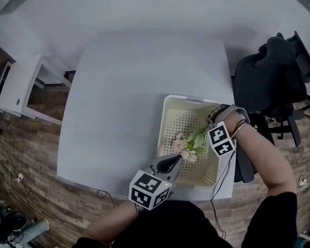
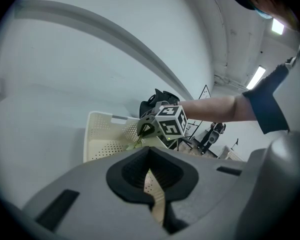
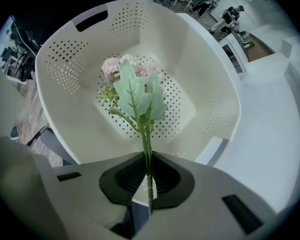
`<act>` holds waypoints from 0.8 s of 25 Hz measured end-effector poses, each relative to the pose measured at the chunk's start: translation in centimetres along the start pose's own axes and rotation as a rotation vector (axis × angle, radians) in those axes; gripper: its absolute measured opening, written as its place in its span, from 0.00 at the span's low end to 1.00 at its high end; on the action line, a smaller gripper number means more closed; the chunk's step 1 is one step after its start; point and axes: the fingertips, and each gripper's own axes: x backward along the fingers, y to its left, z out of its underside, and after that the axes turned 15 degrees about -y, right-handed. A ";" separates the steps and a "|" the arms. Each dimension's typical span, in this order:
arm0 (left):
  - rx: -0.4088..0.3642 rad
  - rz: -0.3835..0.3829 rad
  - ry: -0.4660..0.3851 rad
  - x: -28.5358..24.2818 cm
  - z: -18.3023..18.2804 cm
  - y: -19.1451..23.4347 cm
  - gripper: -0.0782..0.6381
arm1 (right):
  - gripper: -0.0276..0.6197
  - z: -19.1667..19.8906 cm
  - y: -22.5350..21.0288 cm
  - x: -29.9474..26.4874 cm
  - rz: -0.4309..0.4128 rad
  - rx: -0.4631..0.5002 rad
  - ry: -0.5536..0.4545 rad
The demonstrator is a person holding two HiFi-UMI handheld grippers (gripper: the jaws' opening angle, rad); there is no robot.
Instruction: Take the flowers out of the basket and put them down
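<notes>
A cream perforated basket [image 1: 168,119] stands on the white table [image 1: 129,87] near its front right corner. In it lies a small bunch of pale pink flowers [image 1: 185,148] with green leaves. In the right gripper view the flowers [image 3: 132,86] hang over the basket floor [image 3: 200,69]. My right gripper [image 3: 148,178] is shut on their thin green stems. My left gripper [image 1: 171,164] hovers at the basket's near rim. Its jaws [image 2: 151,176] are closed with nothing between them. The left gripper view shows the right gripper's marker cube [image 2: 171,121] above the basket [image 2: 102,134].
A black office chair [image 1: 274,76] stands right of the table. White furniture [image 1: 18,84] sits at the left on the wood floor. The table's front edge runs just below the basket. Cables hang off that edge.
</notes>
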 end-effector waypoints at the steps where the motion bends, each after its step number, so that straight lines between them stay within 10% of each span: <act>1: -0.001 -0.001 -0.002 0.2 -0.1 0.1 0.12 | 0.10 -0.1 0.0 0.4 0.016 -0.017 -0.006; 9: -0.003 -0.012 -0.024 1.1 -0.5 0.0 0.12 | 0.10 0.1 0.8 4.2 0.164 -0.208 -0.078; 20: -0.008 -0.019 -0.070 3.7 -1.4 -0.3 0.12 | 0.09 -2.0 -0.3 9.9 0.498 -0.834 -0.365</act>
